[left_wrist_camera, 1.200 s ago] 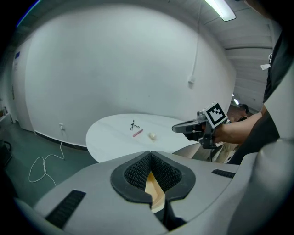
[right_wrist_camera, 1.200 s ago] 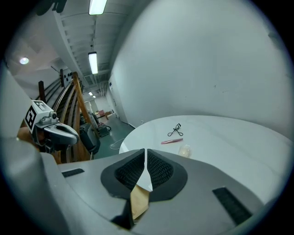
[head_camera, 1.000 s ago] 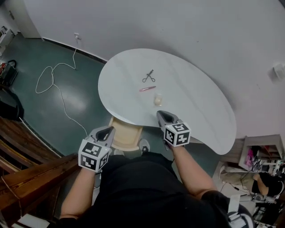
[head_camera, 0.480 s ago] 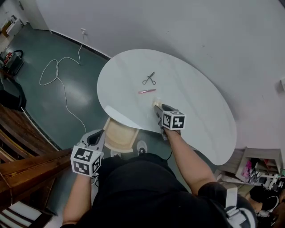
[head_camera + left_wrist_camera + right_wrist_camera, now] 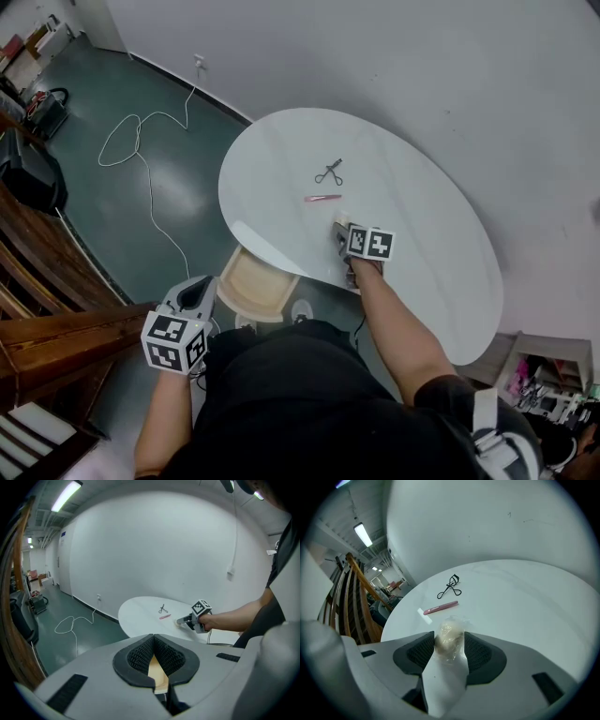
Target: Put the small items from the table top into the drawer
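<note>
White table (image 5: pixel 422 216): right gripper (image 5: pixel 342 230), just opened wide, straddles wrapped lump (image 5: pixel 449 637); left gripper (image 5: pixel 153 644) closed, empty.

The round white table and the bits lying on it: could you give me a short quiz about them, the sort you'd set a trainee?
1. True or false: the drawer under the table stands open.
2. How many small items lie on the table top?
3. What sits between the jaws of the right gripper? A) nothing B) a clear-wrapped cream lump C) a spoon

Key: 1 true. 2 three. 3 B: the jaws have just been opening and stand apart on either side of the lump, which lies on the table.
</note>
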Tool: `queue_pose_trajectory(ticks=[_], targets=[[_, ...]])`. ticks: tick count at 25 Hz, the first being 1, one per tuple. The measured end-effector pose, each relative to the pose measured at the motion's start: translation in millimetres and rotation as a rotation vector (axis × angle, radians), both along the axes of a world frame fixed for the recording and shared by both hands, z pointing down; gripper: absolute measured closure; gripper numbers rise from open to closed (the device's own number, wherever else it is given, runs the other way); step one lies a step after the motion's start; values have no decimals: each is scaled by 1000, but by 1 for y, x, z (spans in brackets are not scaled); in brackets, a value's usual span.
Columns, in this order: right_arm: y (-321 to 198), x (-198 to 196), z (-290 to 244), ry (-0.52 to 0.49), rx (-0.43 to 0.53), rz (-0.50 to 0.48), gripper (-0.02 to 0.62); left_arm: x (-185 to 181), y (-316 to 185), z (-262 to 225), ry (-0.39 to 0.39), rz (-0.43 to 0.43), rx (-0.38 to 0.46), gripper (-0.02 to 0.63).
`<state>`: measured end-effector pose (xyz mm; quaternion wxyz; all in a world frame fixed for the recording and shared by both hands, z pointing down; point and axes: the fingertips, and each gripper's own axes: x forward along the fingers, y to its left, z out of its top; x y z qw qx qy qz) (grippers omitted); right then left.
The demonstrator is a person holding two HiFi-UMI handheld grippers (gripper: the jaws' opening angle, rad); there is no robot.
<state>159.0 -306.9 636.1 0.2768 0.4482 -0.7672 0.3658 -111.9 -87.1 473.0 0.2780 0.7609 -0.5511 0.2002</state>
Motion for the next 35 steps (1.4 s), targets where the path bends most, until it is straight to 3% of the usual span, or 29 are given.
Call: queue_pose_trajectory(ticks=[9,23,27,35], targets=[[3,-14,-2,-46,-47,-8,440,-10,-5,7,19,25,-3,591],[64,-56,-43,-145,33,-75,451,-22,-14,40,31,99,-58,591],[91,-84,-48,-145,65,-189,451,-24,-7,50,17,115,-68,591],[177,-157,-20,-107,16,-560,451,-36,11,64,-10,120,-95,589]])
